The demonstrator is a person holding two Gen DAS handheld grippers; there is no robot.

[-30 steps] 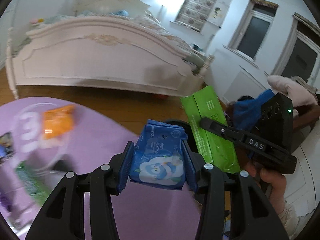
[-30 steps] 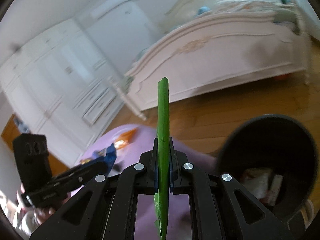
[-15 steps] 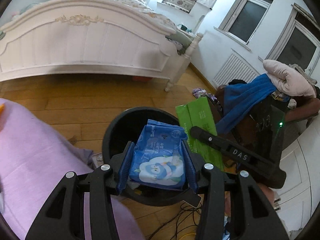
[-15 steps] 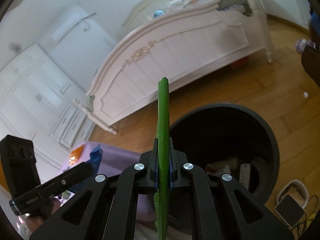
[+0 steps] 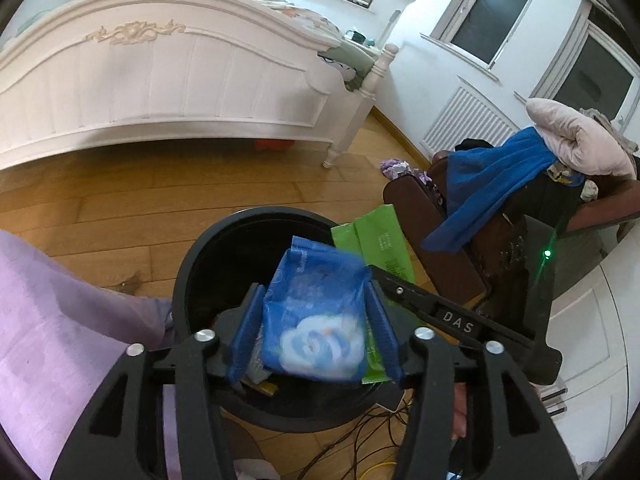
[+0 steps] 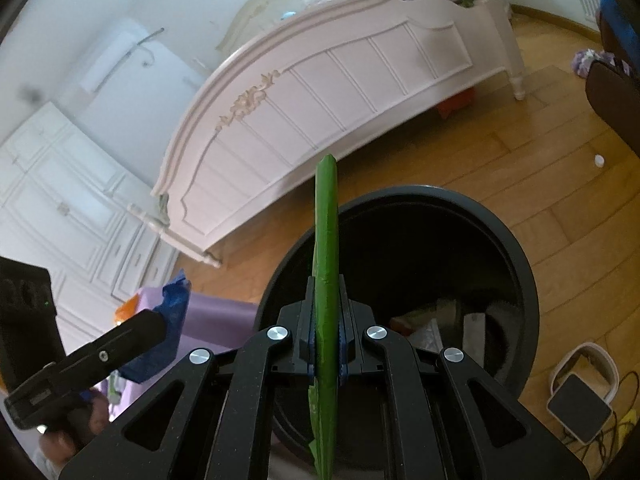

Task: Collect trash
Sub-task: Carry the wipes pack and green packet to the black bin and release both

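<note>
Blue wrapper (image 5: pixel 316 320) loose between just-widened left fingers (image 5: pixel 246 332) (green packet (image 6: pixel 326 280) between just-easing right fingers (image 6: pixel 306 332)), over bin (image 5: pixel 192 280).

blue pack (image 5: pixel 316 320) with white print, green wrapper (image 6: pixel 326 280), black bin (image 5: pixel 192 264).

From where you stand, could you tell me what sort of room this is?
Most likely a bedroom: a white carved bed on a wooden floor, white wardrobe doors, and a chair heaped with clothes.

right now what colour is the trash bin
Black bin, clearest in the right wrist view.
</note>
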